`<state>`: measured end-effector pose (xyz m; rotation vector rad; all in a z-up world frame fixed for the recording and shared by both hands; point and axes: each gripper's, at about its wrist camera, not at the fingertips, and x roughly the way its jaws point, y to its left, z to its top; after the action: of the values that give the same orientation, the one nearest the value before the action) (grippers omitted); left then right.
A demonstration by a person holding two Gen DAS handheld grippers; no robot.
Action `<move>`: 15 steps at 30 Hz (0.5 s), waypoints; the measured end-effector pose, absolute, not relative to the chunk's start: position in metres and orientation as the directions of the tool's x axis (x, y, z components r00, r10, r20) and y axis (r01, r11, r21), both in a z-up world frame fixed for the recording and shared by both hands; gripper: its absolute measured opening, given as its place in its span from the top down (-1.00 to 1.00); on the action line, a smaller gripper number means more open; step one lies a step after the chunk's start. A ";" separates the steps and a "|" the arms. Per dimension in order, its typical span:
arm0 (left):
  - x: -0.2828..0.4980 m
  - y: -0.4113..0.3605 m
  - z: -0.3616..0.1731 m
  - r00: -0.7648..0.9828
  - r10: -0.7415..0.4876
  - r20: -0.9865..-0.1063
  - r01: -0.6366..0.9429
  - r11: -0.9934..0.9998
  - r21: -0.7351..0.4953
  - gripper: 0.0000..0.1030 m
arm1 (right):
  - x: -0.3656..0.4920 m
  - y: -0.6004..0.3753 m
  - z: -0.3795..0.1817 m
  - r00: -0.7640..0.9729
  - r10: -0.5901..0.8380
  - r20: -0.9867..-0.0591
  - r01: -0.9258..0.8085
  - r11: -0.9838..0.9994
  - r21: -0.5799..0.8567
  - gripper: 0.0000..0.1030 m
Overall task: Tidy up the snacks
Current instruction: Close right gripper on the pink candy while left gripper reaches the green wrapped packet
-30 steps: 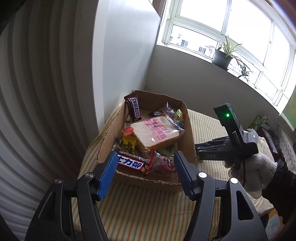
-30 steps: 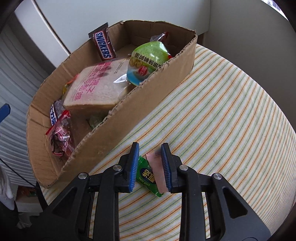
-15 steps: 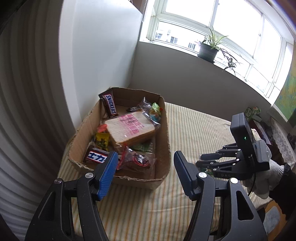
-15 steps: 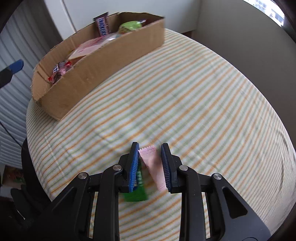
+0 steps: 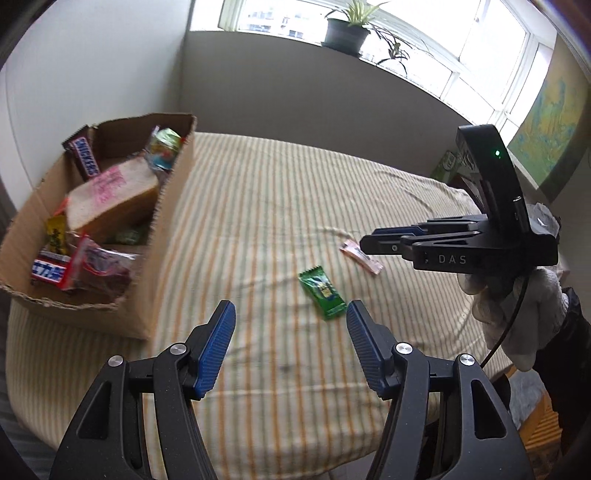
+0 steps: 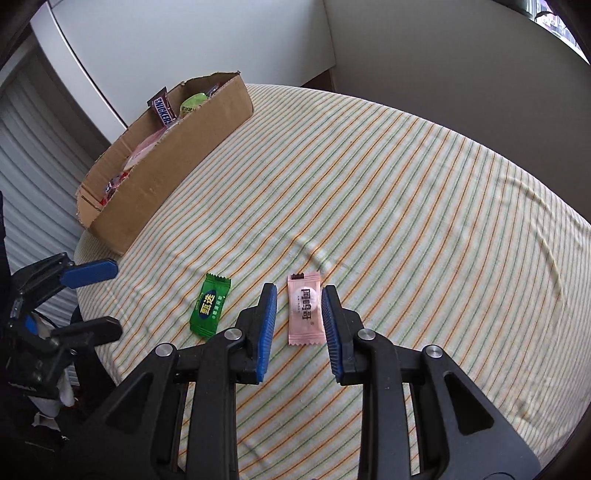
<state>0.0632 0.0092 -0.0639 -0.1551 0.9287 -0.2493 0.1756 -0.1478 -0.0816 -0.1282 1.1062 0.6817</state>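
Observation:
Two wrapped candies lie flat on the striped tablecloth: a green candy point(image 5: 323, 291) point(image 6: 209, 310) and a pink candy point(image 5: 360, 255) point(image 6: 304, 314). My left gripper point(image 5: 290, 308) hovers open just short of the green one, nothing between its pads. My right gripper point(image 6: 299, 290) point(image 5: 367, 243), held by a gloved hand point(image 5: 517, 306), hangs over the pink candy. Its jaws are drawn in to a narrow gap and grip nothing; the pink candy shows through that gap, flat on the cloth. The cardboard box point(image 5: 170, 221) point(image 6: 177, 166) holds bread, Snickers bars and other packets.
The box stands at the table's far left corner by a white wall. The striped tablecloth point(image 6: 406, 184) stretches bare to the right of the candies. A potted plant point(image 5: 347, 33) stands on the windowsill behind. The table edge falls away close below both grippers.
Both grippers have moved away from the box, out over the cloth to the two candies. The left view swung right, so the box slid to the left. Neither jaw gap changed.

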 end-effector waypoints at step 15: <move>0.099 -0.027 -0.093 0.495 -0.270 -0.826 0.144 0.963 -0.229 0.15 | 0.182 -0.140 -0.100 0.240 0.417 -0.876 -0.600 0.773 0.204 0.50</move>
<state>0.0989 -0.0271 -0.0933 -0.1353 1.0234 -0.2521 0.1820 -0.1398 -0.1002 -0.1886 1.1303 0.7019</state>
